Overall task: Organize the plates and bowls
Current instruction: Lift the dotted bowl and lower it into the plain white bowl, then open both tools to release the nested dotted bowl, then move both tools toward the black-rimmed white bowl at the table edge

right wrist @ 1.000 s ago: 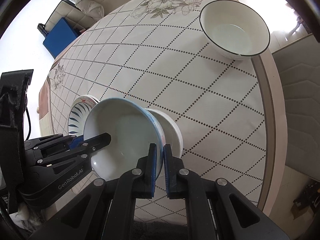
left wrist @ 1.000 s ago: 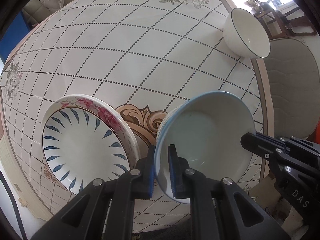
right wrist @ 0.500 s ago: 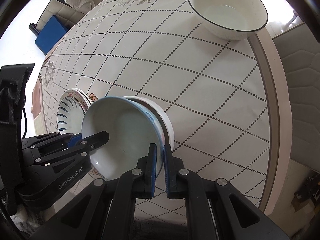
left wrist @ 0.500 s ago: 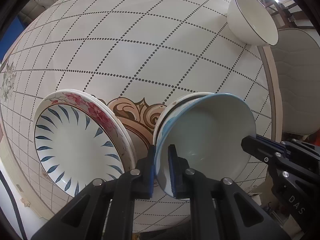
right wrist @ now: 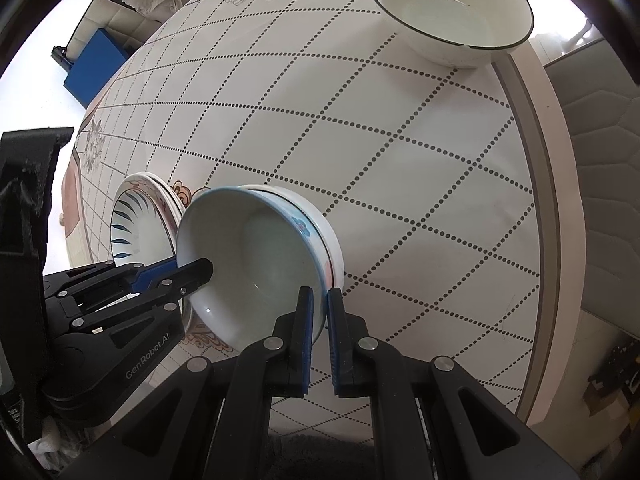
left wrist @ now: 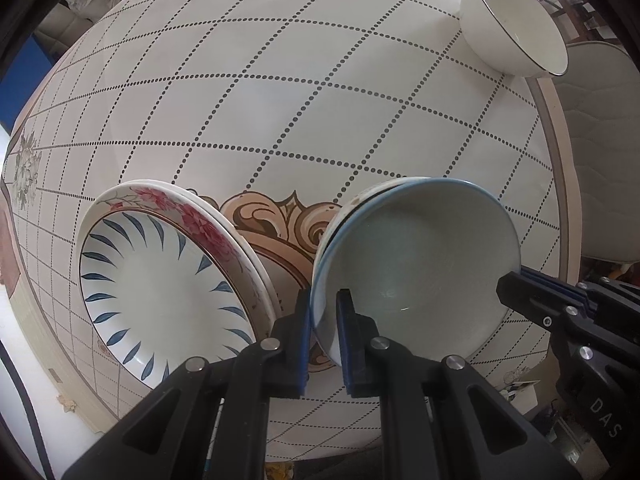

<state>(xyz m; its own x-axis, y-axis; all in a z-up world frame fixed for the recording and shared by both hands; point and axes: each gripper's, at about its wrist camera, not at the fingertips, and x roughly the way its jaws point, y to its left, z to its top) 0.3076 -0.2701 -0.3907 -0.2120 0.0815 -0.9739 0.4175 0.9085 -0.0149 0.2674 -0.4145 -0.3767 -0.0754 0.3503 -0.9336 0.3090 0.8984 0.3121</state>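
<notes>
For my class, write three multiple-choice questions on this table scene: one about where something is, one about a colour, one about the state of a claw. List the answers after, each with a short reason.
1. Where does the white bowl with the thin dark rim stand?
A. Inside the blue-leaf plate
B. Near the table's far edge, apart from the other dishes
C. Between the claws

2. What colour are the leaf marks on the white plate stacked at the left?
A. Blue
B. Green
C. Yellow

3. What are the left claw and the right claw doing?
A. Both open over the bare tablecloth
B. Both shut on the blue-rimmed white bowl
C. Only the right grips

Answers: 1 B, it stands alone by the round table edge. 2 A, blue strokes ring the plate. 3 B, each pinches that bowl's rim on an opposite side.
</notes>
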